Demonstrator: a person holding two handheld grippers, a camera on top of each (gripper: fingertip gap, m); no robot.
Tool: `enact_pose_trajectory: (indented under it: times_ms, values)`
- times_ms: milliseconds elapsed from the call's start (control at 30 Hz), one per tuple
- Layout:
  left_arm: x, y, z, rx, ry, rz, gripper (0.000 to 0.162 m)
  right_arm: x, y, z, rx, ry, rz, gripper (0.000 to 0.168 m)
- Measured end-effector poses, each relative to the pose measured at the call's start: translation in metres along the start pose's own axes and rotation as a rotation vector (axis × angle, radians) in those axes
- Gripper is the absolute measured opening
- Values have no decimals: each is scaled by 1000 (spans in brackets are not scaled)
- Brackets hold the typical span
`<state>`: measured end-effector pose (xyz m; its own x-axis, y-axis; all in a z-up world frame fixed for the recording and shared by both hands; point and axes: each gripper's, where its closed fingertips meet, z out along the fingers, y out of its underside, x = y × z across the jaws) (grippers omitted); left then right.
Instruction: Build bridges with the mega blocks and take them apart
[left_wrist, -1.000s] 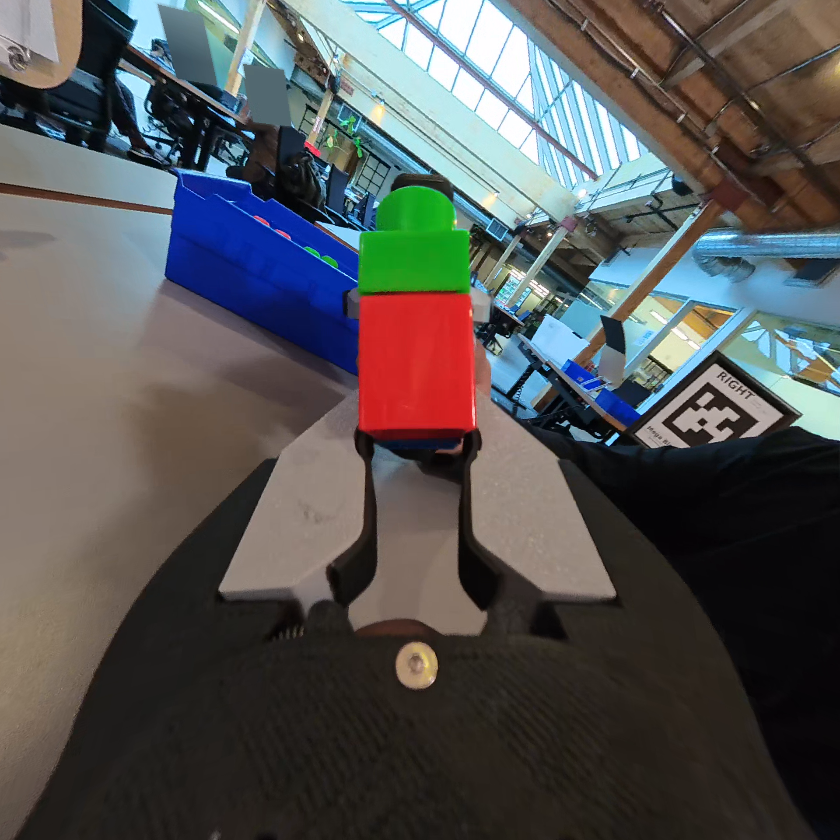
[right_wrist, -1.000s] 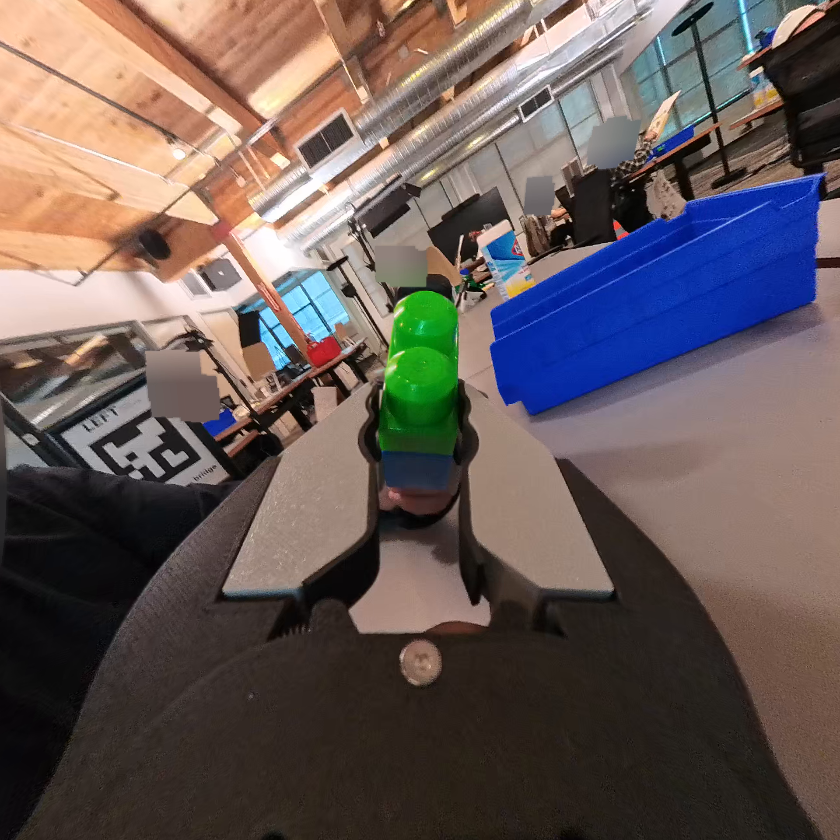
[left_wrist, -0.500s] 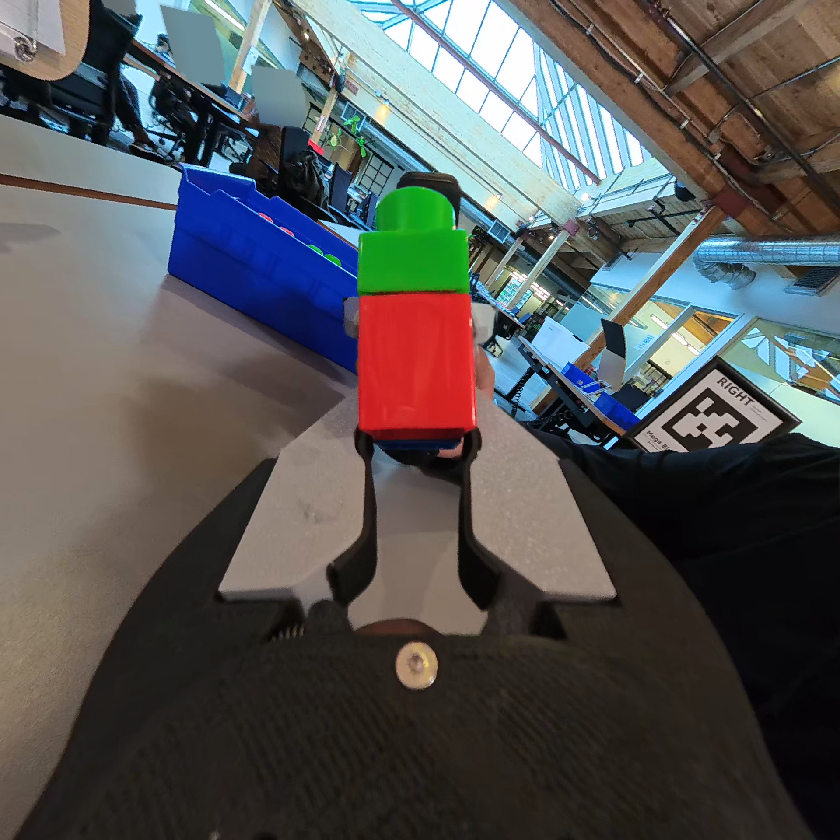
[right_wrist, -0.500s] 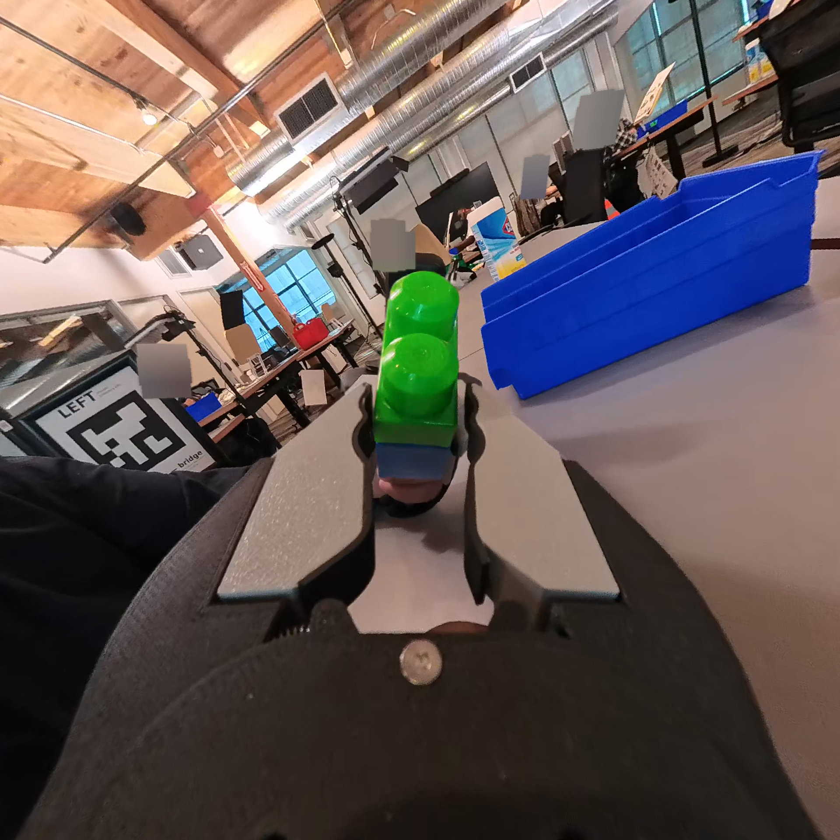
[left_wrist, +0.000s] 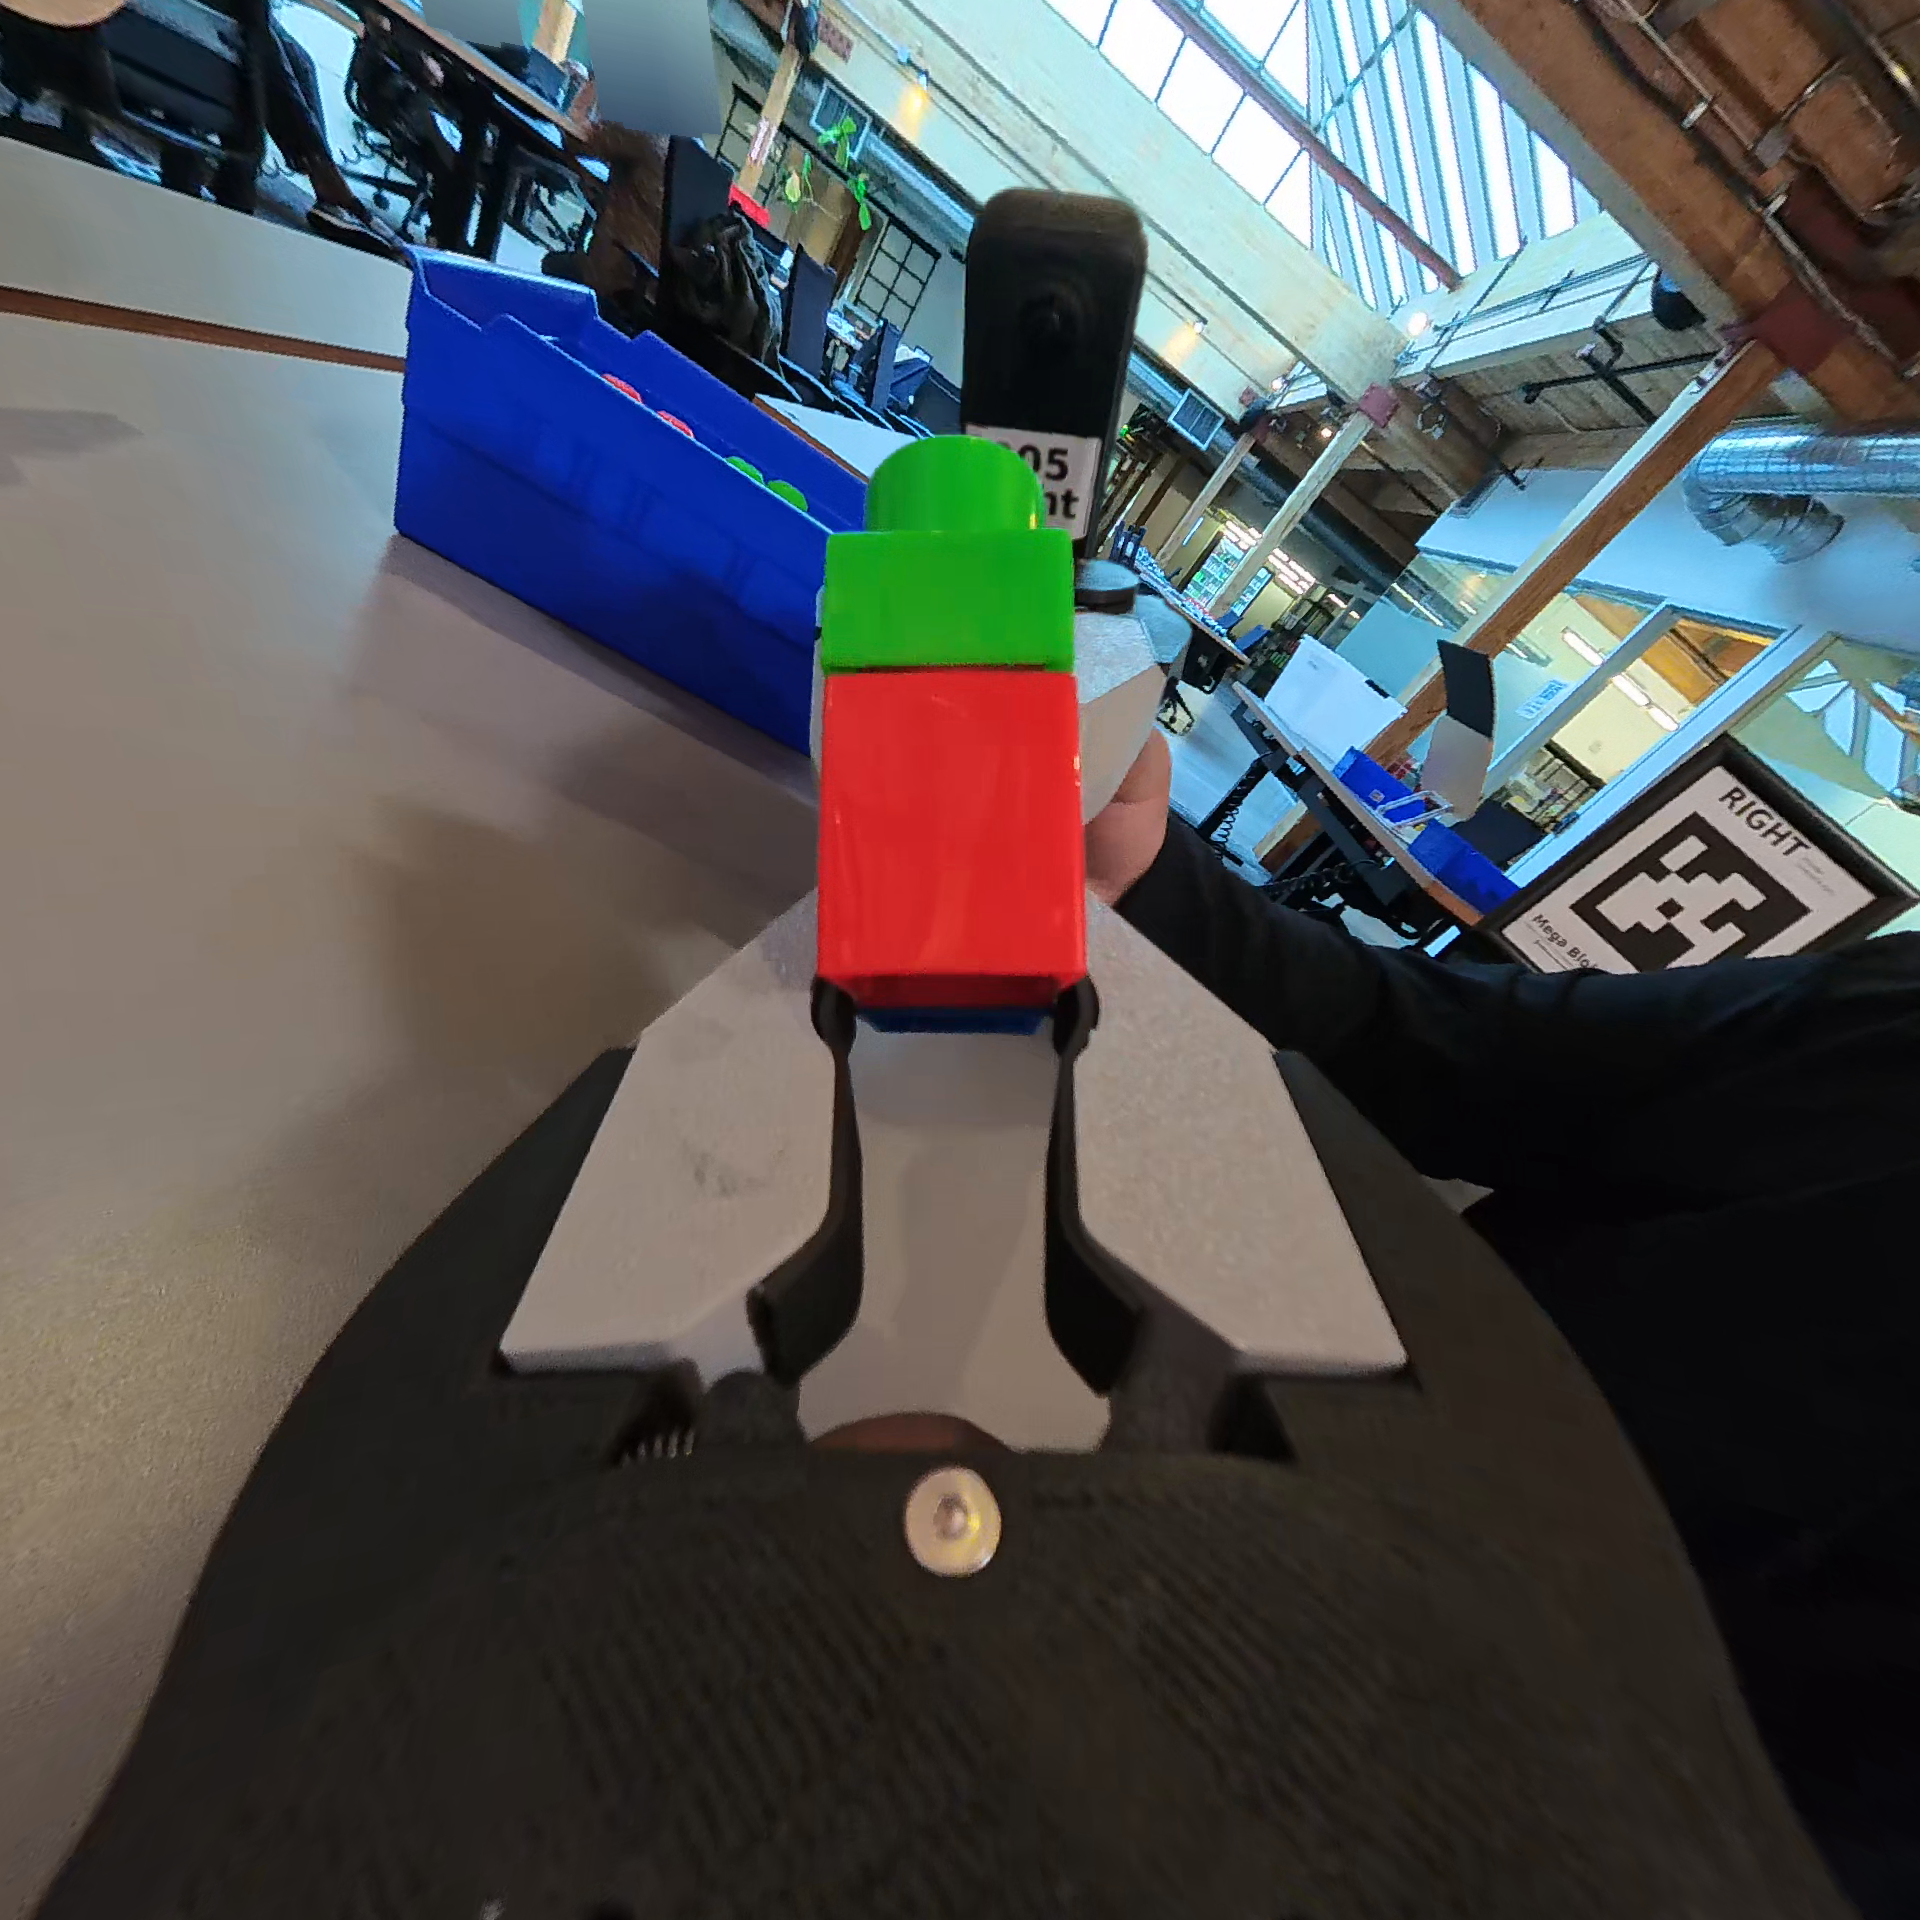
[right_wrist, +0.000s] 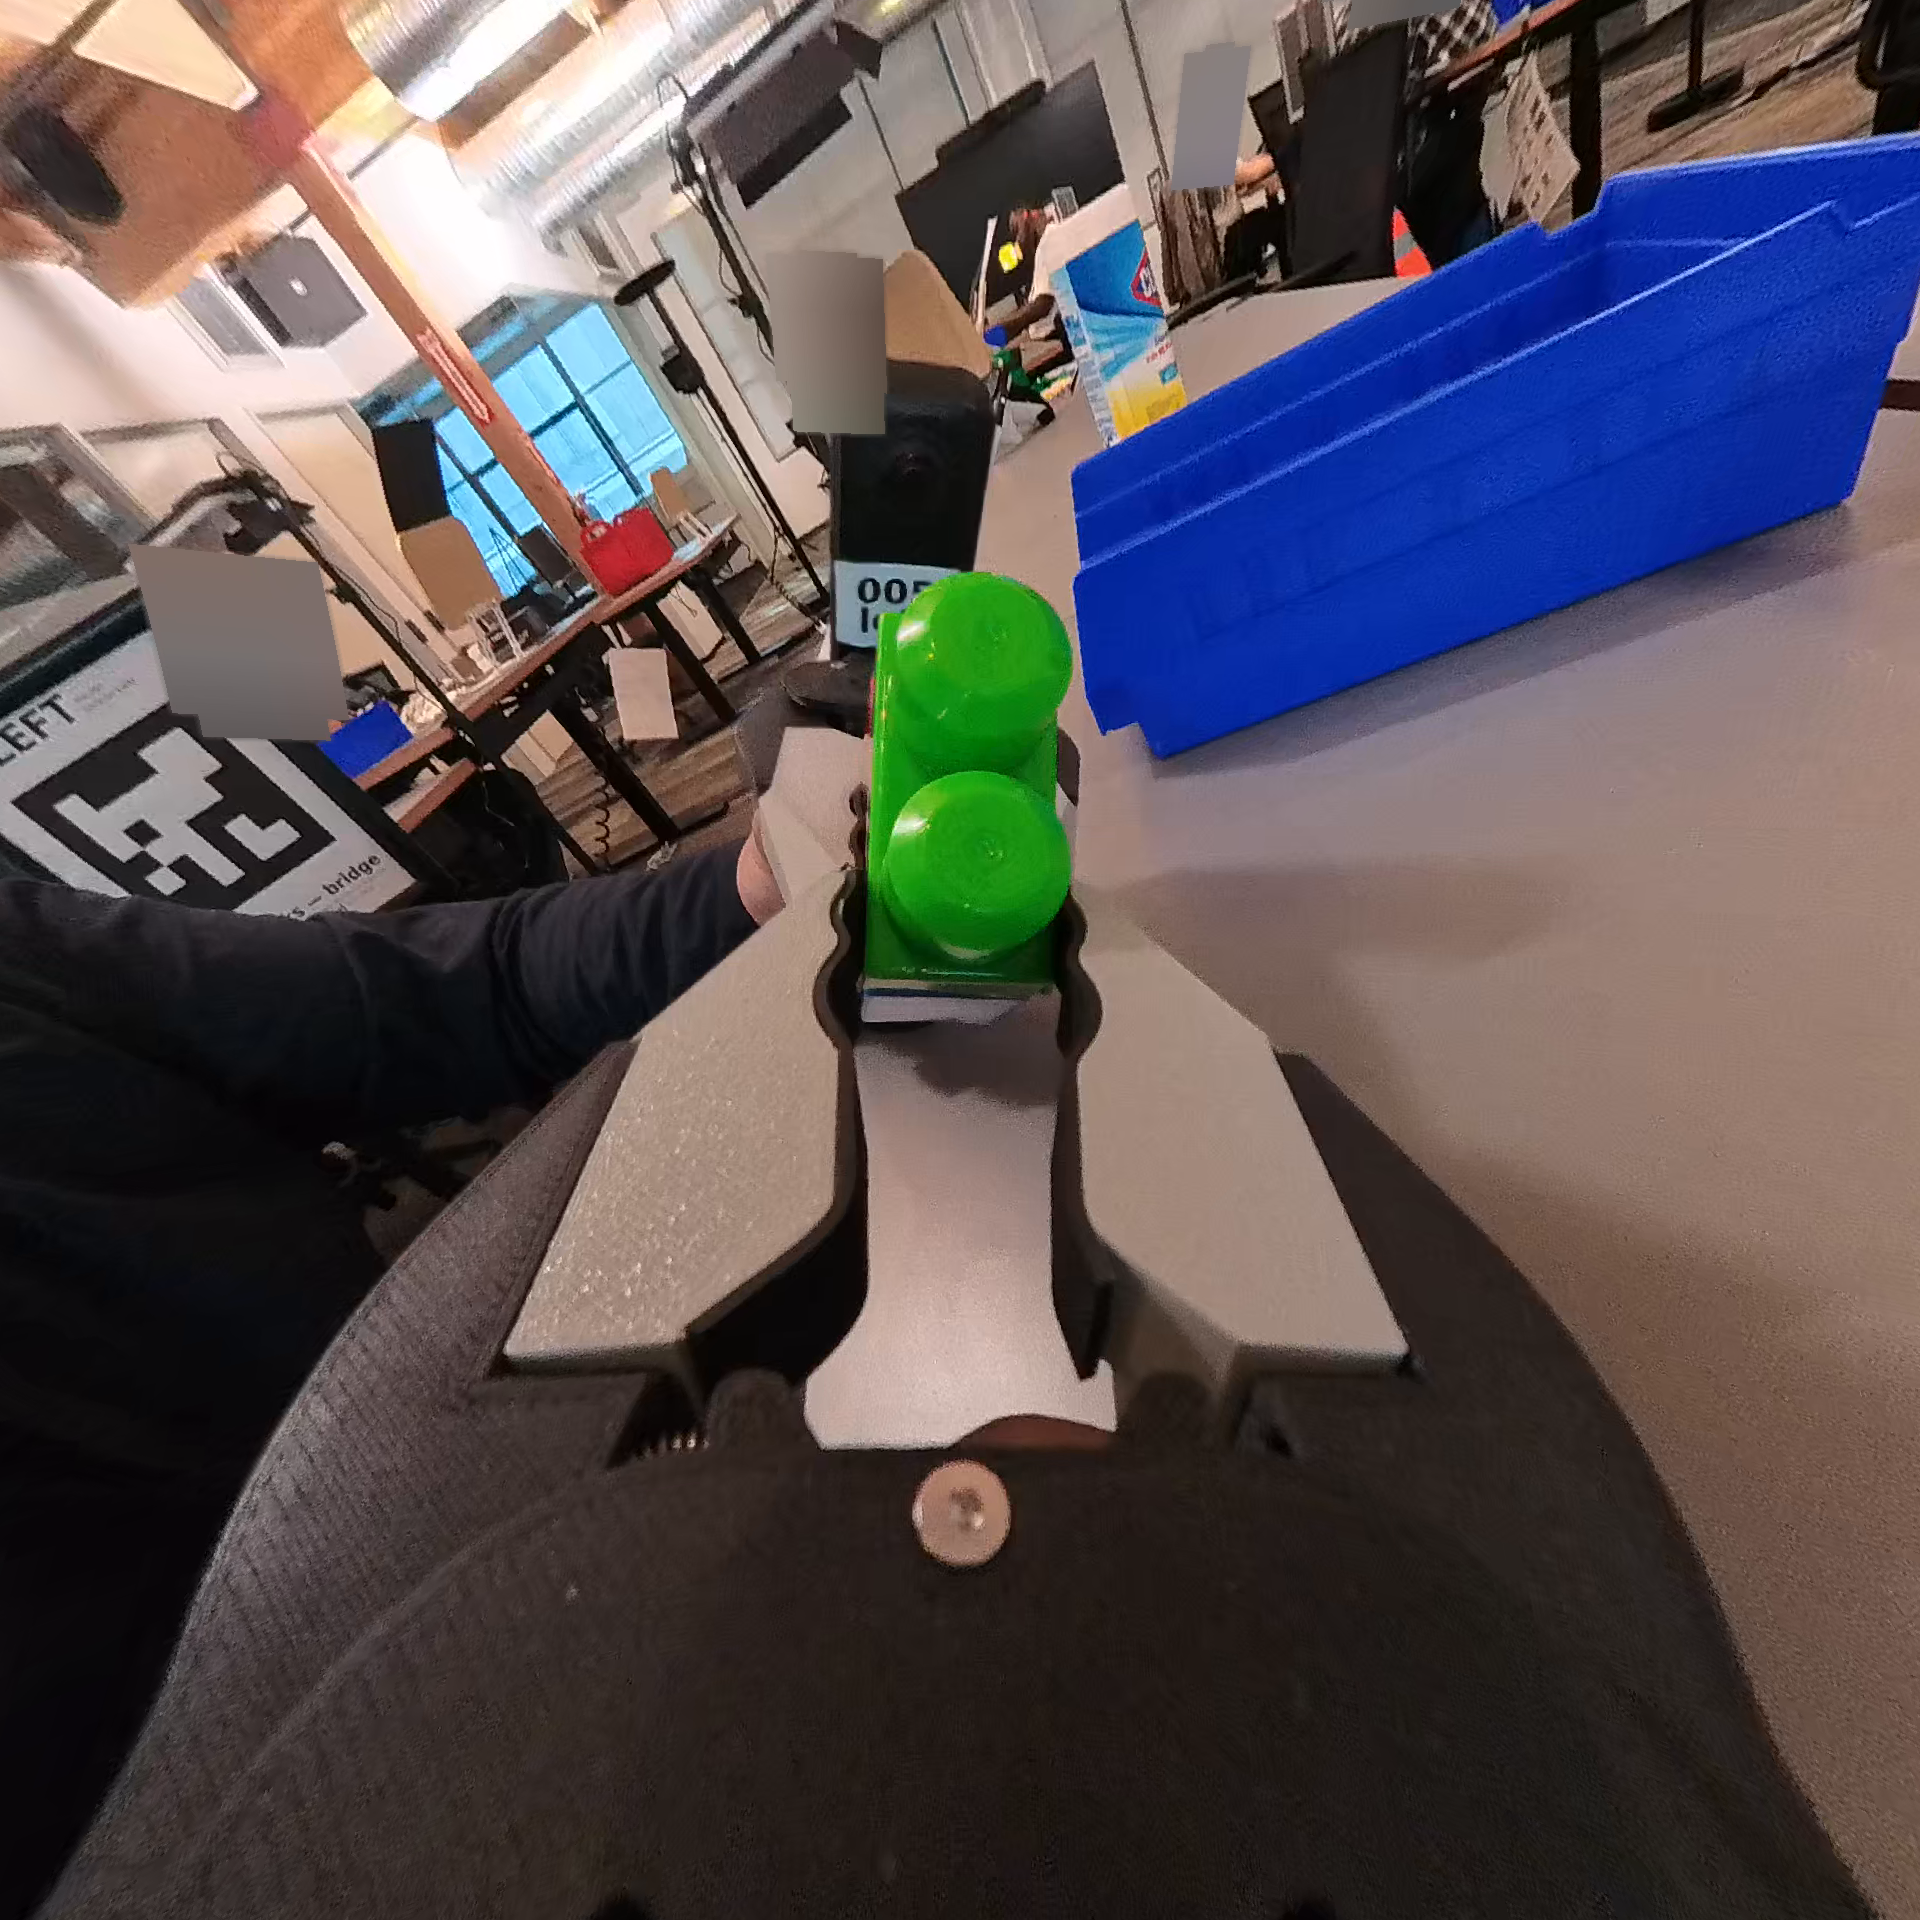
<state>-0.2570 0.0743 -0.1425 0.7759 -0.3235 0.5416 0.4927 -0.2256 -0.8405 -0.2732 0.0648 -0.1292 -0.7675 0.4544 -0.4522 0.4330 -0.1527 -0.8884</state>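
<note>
Two grippers clamp one block assembly held above the table (left_wrist: 260, 831): the left gripper (left_wrist: 951, 1013) pinches the red block (left_wrist: 951, 821), the right gripper (right_wrist: 961, 966) the green block (right_wrist: 966, 790). Separating them cleanly likely calls for a straight pull along the studs, without twisting.

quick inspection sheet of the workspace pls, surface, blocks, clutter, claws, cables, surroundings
surface: grey table, bare near the claws
job's things: green block stacked on red block, with a blue block edge showing beneath; blue bin behind holds more red and green blocks
clutter: nothing seen on the table besides the bin
grippers: left claw shut on the red block; right claw shut on the green block
cables: nothing seen on the table
surroundings: open office with desks, chairs, wooden beams, skylights; a printed marker card stands behind a dark sleeve
</note>
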Motion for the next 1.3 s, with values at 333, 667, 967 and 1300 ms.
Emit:
enact_pose_trajectory:
  times_ms: [333, 667, 967, 1300]
  values:
    - [0, -28, -9, 167, 8, 25, 35, -5, -32, -9, 219, -91, 79, 43]
    - [1, -14, 1, 98, 1, 49, 36, -2, -12, 8, 123, -60, 39, 34]
    - [-6, -19, -20, 69, -52, 98, 43, 6, 11, -14, -102, 2, 4, 33]
    - [-9, 4, -8, -53, -61, 79, 35, 2, 43, -3, -273, -26, 35, 34]
